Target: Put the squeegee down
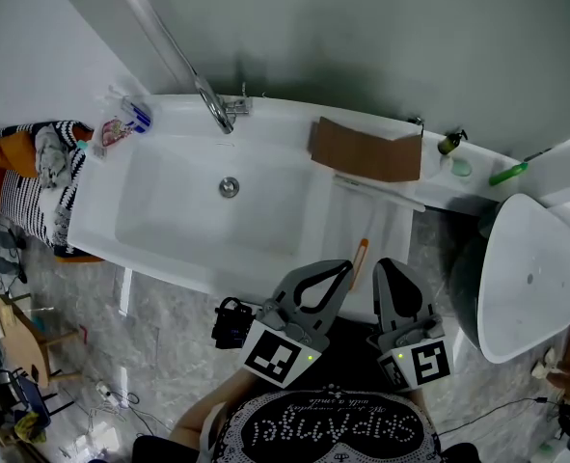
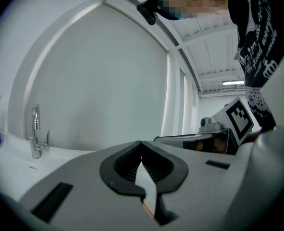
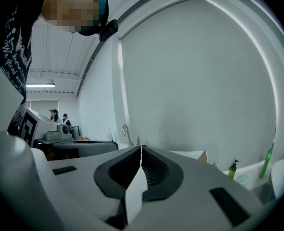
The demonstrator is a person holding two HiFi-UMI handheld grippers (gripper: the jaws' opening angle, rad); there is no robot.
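**Head view.** White bathtub (image 1: 265,116); tap (image 1: 213,104) at 11 o'clock; brown cardboard (image 1: 366,150) on the far rim at 1 o'clock. Squeegee (image 1: 361,258): lies on the tub's right-end ledge at 4 o'clock, orange handle toward you. The handle's near end sits between your left gripper (image 1: 345,264) and right gripper (image 1: 386,261).

**Left gripper view.** Left gripper (image 2: 142,142): jaws pressed together at the tips, pinching nothing. Tap (image 2: 35,138) at 9 o'clock.

**Right gripper view.** Right gripper (image 3: 141,148): jaws pressed together, empty. Pump bottle (image 3: 234,167) at 4 o'clock.
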